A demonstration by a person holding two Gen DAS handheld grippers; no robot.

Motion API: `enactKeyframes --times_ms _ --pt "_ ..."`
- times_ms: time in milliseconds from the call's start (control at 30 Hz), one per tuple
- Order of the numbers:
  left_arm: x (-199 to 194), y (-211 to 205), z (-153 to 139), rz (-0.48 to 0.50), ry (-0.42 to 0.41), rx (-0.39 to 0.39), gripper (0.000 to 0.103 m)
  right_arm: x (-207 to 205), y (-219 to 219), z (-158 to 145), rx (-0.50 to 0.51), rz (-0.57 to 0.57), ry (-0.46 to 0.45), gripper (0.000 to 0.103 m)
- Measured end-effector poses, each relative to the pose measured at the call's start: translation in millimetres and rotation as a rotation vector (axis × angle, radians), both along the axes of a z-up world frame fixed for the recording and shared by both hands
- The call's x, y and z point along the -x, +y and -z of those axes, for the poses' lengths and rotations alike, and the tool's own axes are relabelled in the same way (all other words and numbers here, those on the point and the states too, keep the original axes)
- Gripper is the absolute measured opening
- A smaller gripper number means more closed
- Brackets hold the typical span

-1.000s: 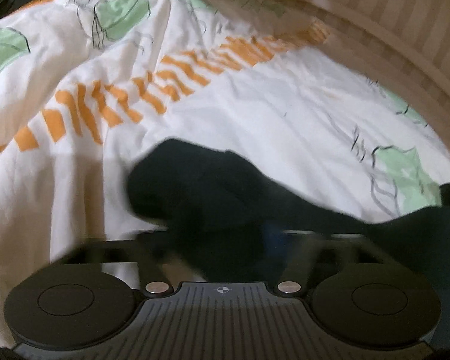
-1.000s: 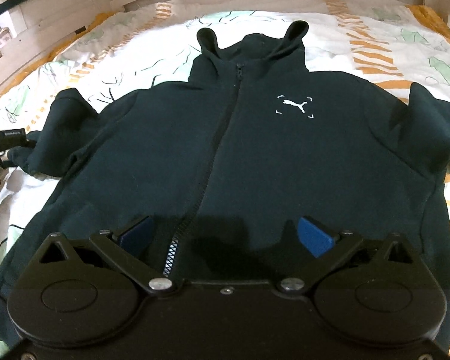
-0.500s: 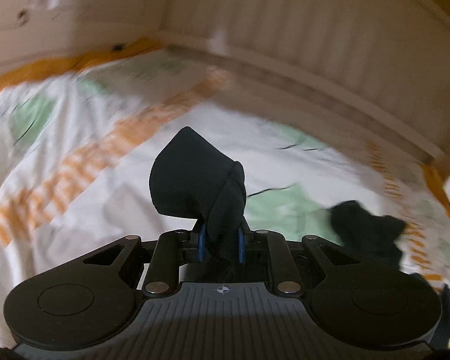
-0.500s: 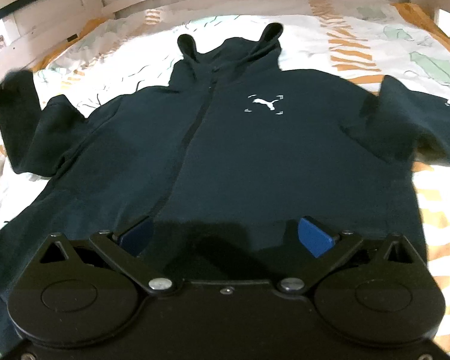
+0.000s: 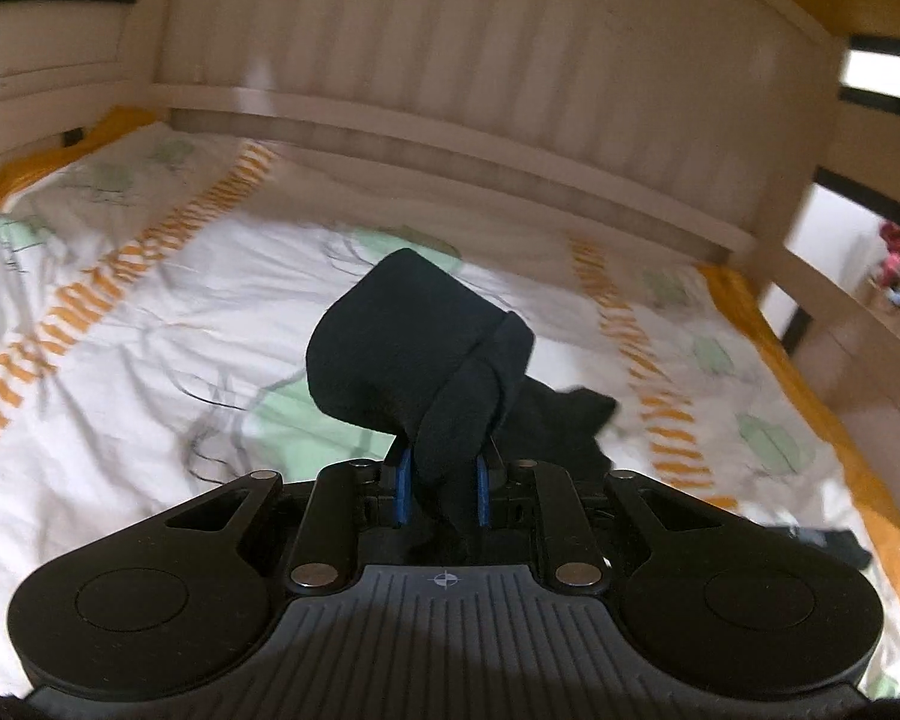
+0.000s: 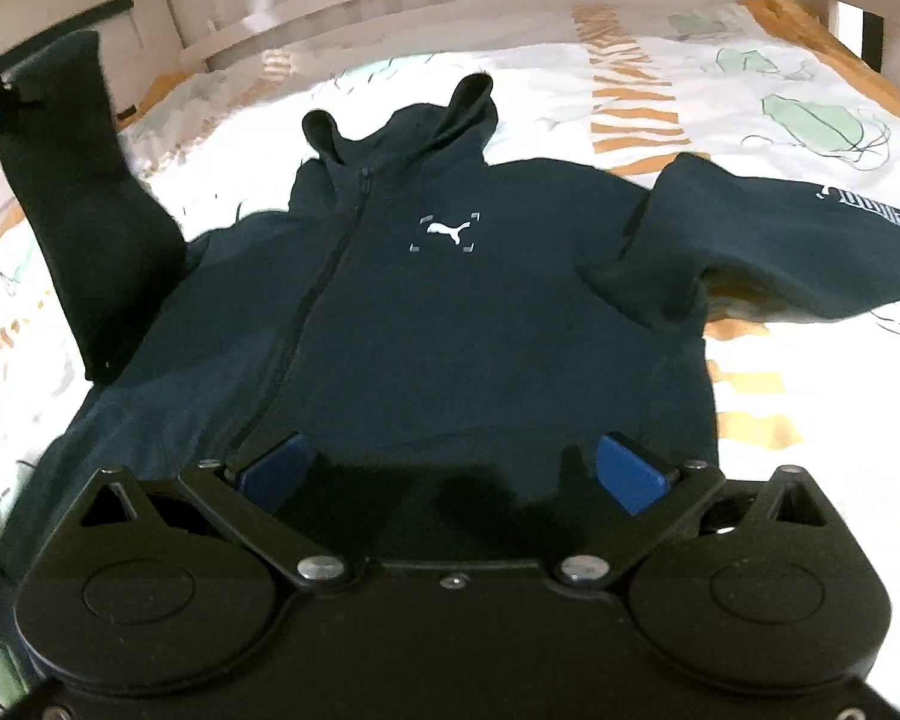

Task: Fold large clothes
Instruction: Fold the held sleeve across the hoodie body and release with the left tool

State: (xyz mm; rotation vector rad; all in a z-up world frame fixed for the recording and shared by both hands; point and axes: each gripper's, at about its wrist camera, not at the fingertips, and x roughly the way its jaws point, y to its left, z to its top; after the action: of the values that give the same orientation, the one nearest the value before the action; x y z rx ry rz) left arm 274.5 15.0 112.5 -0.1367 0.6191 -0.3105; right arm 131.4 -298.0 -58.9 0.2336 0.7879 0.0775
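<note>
A dark navy zip hoodie (image 6: 450, 312) lies face up on the bed, hood toward the headboard, a white logo on its chest. My left gripper (image 5: 441, 489) is shut on the cuff of the hoodie's left sleeve (image 5: 426, 354) and holds it lifted above the bed; in the right wrist view that sleeve (image 6: 84, 228) stands up at the far left. The other sleeve (image 6: 780, 252) lies spread out to the right. My right gripper (image 6: 450, 474) is open and empty, just above the hoodie's lower hem.
The bed has a white cover (image 5: 150, 324) with orange stripes and green leaf prints. A white slatted headboard (image 5: 450, 120) runs along the far side, with a bed post (image 5: 792, 252) at the right.
My left gripper closed on the sleeve cuff and raised it off the bed, swinging toward the hoodie body. My right gripper stayed open and drifted slightly left over the hem.
</note>
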Motion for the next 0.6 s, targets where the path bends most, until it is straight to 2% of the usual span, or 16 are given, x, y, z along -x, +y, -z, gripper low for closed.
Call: enactKeyframes --times_ms 133,300,400,500,600 --pt "2 -36 23 0.046 0.018 -0.021 0.019 4 -8 -10 -0.017 0.013 -0.039 0.102" --pt "3 -87 69 0.091 0.040 -0.095 0.020 8 -20 -17 -0.032 0.047 -0.070 0.102" --pt "1 -106 98 0.110 0.078 -0.100 0.023 7 -26 -15 -0.035 0.069 -0.072 0.102" --pt "1 -119 122 0.147 0.152 -0.059 0.030 5 -30 -10 -0.034 0.085 -0.059 0.102" --pt "4 -124 138 0.189 0.186 -0.035 0.052 4 -33 -7 -0.040 0.094 -0.048 0.102"
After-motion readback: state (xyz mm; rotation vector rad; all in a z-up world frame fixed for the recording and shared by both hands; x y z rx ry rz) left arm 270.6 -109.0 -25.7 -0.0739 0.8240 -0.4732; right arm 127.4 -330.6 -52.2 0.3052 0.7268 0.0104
